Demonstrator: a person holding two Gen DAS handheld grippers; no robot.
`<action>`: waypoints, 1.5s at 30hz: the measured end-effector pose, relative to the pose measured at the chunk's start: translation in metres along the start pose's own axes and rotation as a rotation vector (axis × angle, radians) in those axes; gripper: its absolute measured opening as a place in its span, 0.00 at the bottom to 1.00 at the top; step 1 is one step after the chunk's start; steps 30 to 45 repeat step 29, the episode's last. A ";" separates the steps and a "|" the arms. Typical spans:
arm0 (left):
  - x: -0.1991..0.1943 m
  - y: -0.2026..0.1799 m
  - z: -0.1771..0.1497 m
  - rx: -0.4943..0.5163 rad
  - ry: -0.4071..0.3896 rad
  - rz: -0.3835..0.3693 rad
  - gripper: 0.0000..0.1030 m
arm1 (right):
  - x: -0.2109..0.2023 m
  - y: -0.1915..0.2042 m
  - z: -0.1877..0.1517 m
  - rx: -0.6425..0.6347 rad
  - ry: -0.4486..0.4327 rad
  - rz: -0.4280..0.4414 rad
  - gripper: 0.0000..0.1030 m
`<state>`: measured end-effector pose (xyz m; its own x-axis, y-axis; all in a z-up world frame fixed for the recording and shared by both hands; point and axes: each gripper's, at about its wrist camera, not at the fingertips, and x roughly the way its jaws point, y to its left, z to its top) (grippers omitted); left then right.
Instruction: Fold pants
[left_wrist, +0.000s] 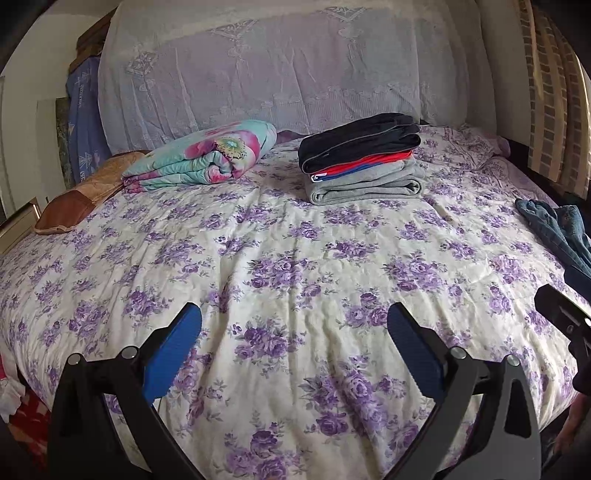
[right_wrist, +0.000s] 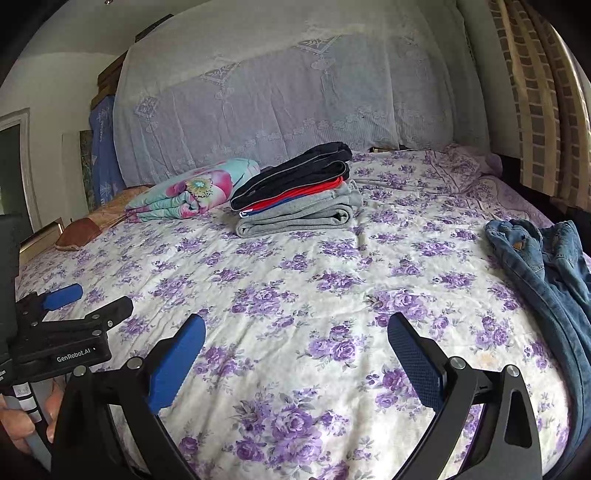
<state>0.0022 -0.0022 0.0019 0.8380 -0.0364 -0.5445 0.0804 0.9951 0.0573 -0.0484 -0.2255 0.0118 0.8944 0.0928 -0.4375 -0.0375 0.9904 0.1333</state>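
From the left wrist, the stack (left_wrist: 364, 158) of folded clothes sits at the far middle of the bed (left_wrist: 280, 258), probably parked there to leave the near half free for folding. A rolled quilt (left_wrist: 207, 157) lies to its left, by a brown pillow (left_wrist: 85, 195). The jeans (left_wrist: 557, 232) lie crumpled at the right edge, unfolded. The left gripper (left_wrist: 294, 332) hangs above bare bedspread, jaws spread wide, holding and touching nothing.

From the right wrist, the jeans (right_wrist: 546, 266) are nearer, at right, running down the bed's side, likely the next pair to fold. The right gripper (right_wrist: 296, 338) is also wide apart and empty over the bedspread, well short of them. The left gripper (right_wrist: 86, 299) shows at left, a hand (right_wrist: 22, 424) on its handle.
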 end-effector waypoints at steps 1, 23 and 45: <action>0.001 0.000 0.000 0.001 0.002 -0.002 0.95 | 0.000 0.000 0.000 -0.002 0.000 0.000 0.97; -0.004 -0.003 0.003 0.030 -0.040 -0.032 0.95 | -0.002 -0.003 0.002 -0.011 -0.007 -0.007 0.97; 0.006 -0.001 0.003 0.011 0.013 -0.031 0.95 | -0.001 -0.007 0.005 -0.016 -0.010 -0.009 0.97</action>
